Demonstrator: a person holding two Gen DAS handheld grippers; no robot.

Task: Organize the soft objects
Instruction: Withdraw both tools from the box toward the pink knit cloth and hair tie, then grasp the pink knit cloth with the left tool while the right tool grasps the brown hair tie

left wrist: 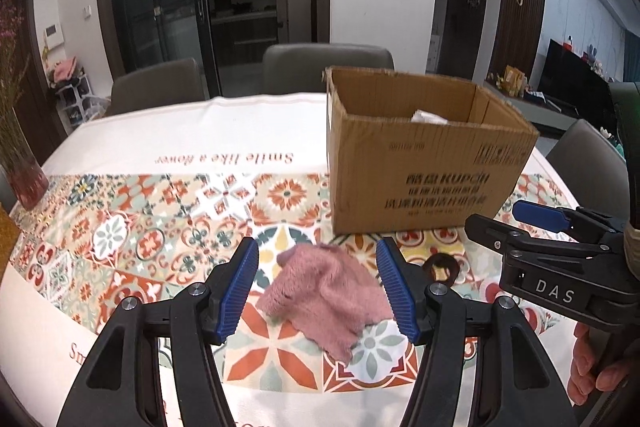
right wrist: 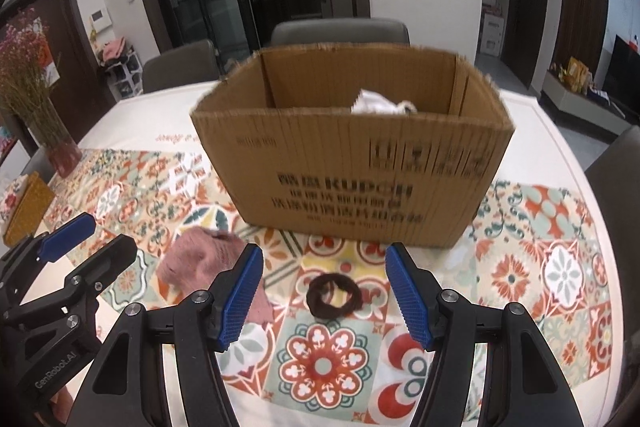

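A pink fluffy cloth (left wrist: 328,299) lies crumpled on the patterned tablecloth, between the open fingers of my left gripper (left wrist: 318,291); it also shows in the right wrist view (right wrist: 200,259). A dark brown hair scrunchie (right wrist: 334,295) lies on the table between the open fingers of my right gripper (right wrist: 324,295); in the left wrist view it (left wrist: 440,267) sits partly behind my right finger. An open cardboard box (right wrist: 352,163) stands just beyond both, with white soft items (right wrist: 376,105) inside. The right gripper (left wrist: 500,219) shows open in the left wrist view.
A vase of dried pink flowers (right wrist: 36,107) stands at the table's far left, with a yellow woven box (right wrist: 24,207) near it. Grey chairs (right wrist: 340,29) line the far side. The left gripper (right wrist: 88,235) sits close to my right one.
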